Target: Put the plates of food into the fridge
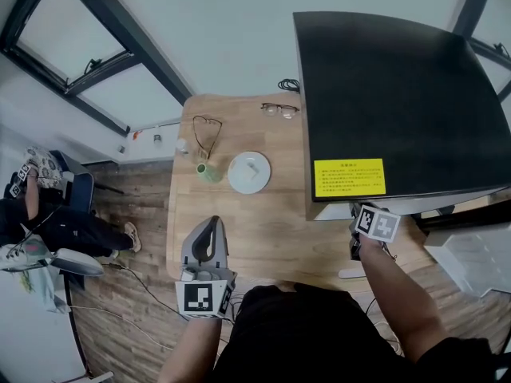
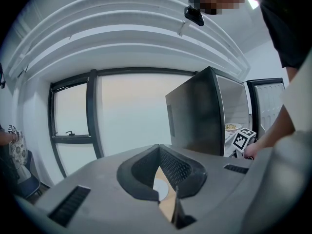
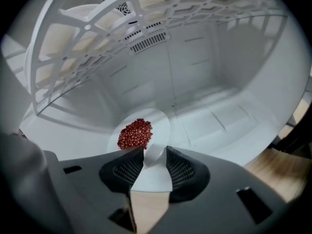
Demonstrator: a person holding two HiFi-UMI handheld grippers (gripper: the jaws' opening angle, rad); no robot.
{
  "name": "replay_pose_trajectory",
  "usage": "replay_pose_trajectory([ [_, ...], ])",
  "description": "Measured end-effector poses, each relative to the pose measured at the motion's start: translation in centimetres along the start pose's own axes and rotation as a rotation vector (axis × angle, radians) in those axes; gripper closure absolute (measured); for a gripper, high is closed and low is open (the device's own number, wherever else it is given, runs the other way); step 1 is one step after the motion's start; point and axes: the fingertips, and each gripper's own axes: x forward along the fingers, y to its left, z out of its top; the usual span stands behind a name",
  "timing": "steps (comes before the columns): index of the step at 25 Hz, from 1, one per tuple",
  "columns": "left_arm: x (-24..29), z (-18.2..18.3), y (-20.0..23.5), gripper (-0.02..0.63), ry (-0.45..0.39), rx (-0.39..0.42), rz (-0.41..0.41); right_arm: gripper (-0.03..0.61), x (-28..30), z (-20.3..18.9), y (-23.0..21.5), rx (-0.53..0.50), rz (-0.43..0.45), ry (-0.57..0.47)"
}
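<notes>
The right gripper (image 3: pixel 155 152) is held at the open fridge (image 1: pixel 399 102), pointing steeply down into its white interior. Its jaws are seen standing wide apart. The near rim of the plate of red beans (image 3: pixel 158 122) lies between the tips, and the pads are not seen to press on it. This plate is set on the white floor of the compartment, below a white lattice shelf (image 3: pixel 97 28). The beans are heaped on the plate's left half.

The left gripper (image 1: pixel 211 222) is held over the near edge of the wooden table (image 1: pixel 271 230), pointing almost level. Its jaws are seen closed, tip against tip, with nothing gripped between them.

In the left gripper view, a second plate of food (image 2: pixel 232 127) is seen on a shelf inside the fridge, just above the right gripper's marker cube.

On the table, a white plate (image 1: pixel 249 172) is left near the middle, with a green cup (image 1: pixel 208 171) just beside it on its left. Two pairs of eyeglasses (image 1: pixel 207 134) are laid farther back on the table.
</notes>
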Motion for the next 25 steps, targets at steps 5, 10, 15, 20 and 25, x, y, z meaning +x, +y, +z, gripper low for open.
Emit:
replay_pose_trajectory([
  [5,0.5,0.2,-0.7,0.611,-0.017,-0.019,-0.033,0.419,-1.7,1.1,0.0,-0.097,-0.02,-0.098],
  [10,0.8,0.1,-1.4,0.611,-0.021,-0.023,-0.068,0.42,-5.0,2.1,1.6,-0.19,0.05,-0.219],
  [15,1.7,0.6,-3.3,0.611,-0.042,-0.03,-0.126,0.423,-9.6,3.2,2.8,-0.254,0.104,-0.338],
  [20,2.5,1.2,-5.6,0.611,-0.064,-0.036,-0.189,0.494,-14.5,4.6,3.3,-0.314,0.119,-0.43],
  [25,2.7,1.5,-7.3,0.611,-0.072,-0.047,-0.228,0.557,-18.5,5.7,4.6,-0.356,0.184,-0.506],
])
